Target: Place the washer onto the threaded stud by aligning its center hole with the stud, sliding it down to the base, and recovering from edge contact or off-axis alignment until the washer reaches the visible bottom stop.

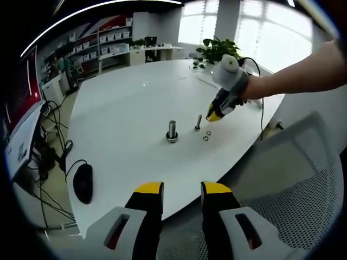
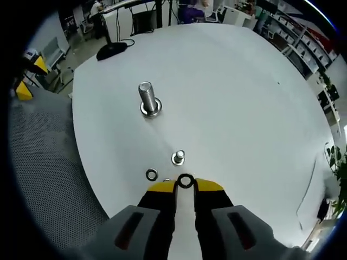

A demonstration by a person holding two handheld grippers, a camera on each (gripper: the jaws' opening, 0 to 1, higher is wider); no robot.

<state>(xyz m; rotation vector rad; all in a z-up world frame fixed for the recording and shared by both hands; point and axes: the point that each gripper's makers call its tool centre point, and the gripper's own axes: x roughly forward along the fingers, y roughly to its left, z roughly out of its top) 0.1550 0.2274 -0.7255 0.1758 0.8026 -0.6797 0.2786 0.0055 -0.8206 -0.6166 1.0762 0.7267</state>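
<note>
Two threaded studs standing on white table (image 2: pixel 244 97): large stud (image 2: pixel 147 99), small stud (image 2: pixel 178 157). Two washers: one washer (image 2: pixel 152 174) lying beside small stud, second washer (image 2: pixel 186 181) being pinched at right gripper (image 2: pixel 185 186) tips (jaws nearly closed). Left gripper (image 1: pixel 182 189) hovering off table edge, jaws parted, holding nothing.

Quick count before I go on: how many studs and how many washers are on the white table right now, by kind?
Threaded studs: 2, the large stud and the small stud.
Washers: 2, the loose washer lying on the table and the washer at the right gripper's tips.
Total: 4.
</note>
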